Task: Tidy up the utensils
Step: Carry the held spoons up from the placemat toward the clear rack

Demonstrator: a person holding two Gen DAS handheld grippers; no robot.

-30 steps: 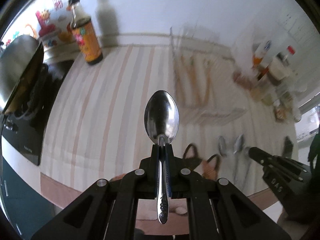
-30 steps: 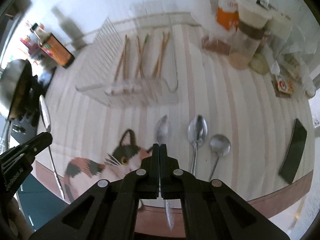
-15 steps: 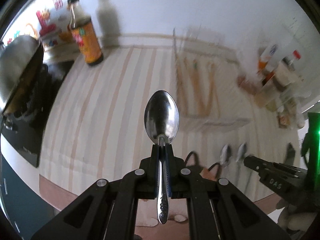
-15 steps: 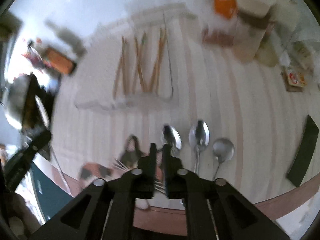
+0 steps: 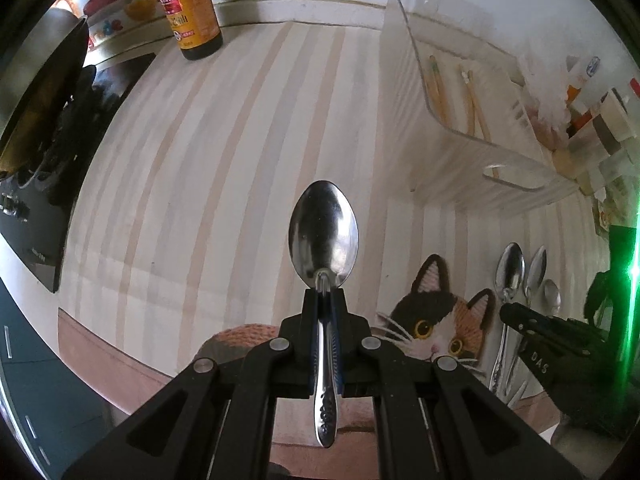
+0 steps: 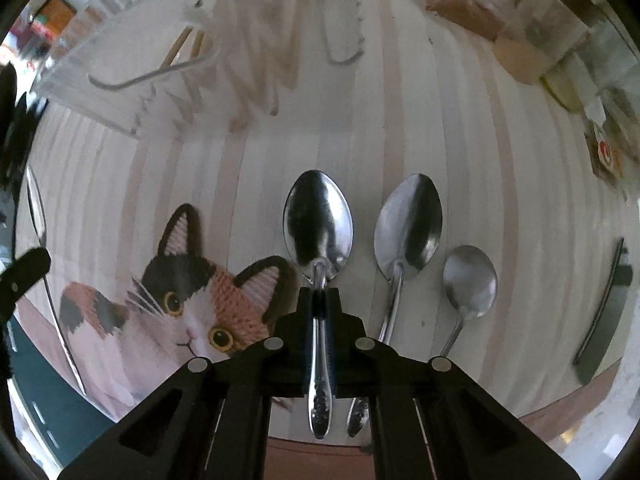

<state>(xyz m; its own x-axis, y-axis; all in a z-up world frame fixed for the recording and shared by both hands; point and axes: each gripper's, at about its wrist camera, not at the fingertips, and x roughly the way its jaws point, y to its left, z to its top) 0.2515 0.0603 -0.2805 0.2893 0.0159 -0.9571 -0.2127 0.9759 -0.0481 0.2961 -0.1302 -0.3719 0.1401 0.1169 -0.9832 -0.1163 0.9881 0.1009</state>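
Observation:
My left gripper is shut on the neck of a steel spoon and holds it above the striped mat, bowl forward. My right gripper is shut on the neck of another steel spoon at the mat's front. Beside it lie two more spoons: a large one and a small one. The clear utensil organizer holding wooden chopsticks stands behind. The right gripper also shows in the left wrist view over the row of spoons.
A soy sauce bottle stands at the back left, a stove with a pan at the left. Jars and condiments crowd the back right. A dark flat object lies at the right edge. A cat picture marks the mat's front.
My right gripper dropped down and closed on the leftmost lying spoon. My left gripper, still holding its spoon, shifted so the organizer and cat picture came nearer.

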